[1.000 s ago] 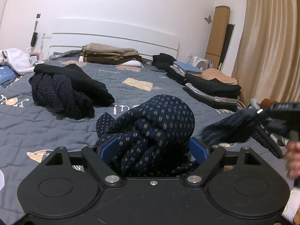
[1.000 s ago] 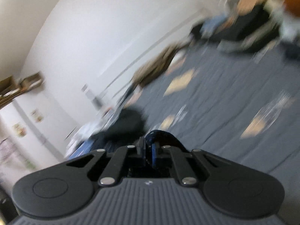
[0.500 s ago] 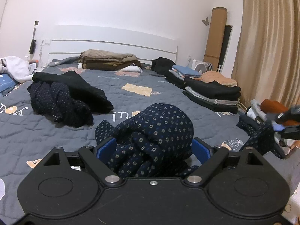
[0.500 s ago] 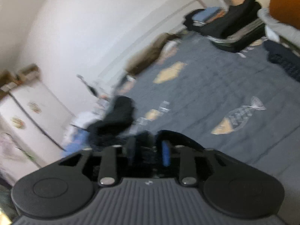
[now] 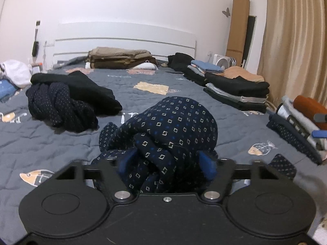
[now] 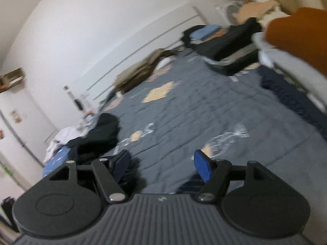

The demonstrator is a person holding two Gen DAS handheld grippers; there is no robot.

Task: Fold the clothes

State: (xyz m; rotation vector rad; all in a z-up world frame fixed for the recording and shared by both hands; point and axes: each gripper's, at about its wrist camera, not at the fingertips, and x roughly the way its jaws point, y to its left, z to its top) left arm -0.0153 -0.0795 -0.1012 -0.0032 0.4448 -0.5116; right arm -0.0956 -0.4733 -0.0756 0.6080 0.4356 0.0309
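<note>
Right hand-held gripper (image 6: pixel 162 164) has spread empty; left (image 5: pixel 166 162) clamps patterned garment (image 5: pixel 171 130).

Black hand-held gripper (image 6: pixel 161 163), blue pads (image 6: pixel 201 167)

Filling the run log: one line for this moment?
task: fold clothes | left gripper: shut on patterned garment | right gripper: open, holding nothing, above bed | fold: not yet done

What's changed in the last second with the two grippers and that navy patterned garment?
The right gripper let go of the cloth and now stands open over the quilt. The left gripper still clamps the navy patterned garment; the piles on the bed haven't moved.
</note>
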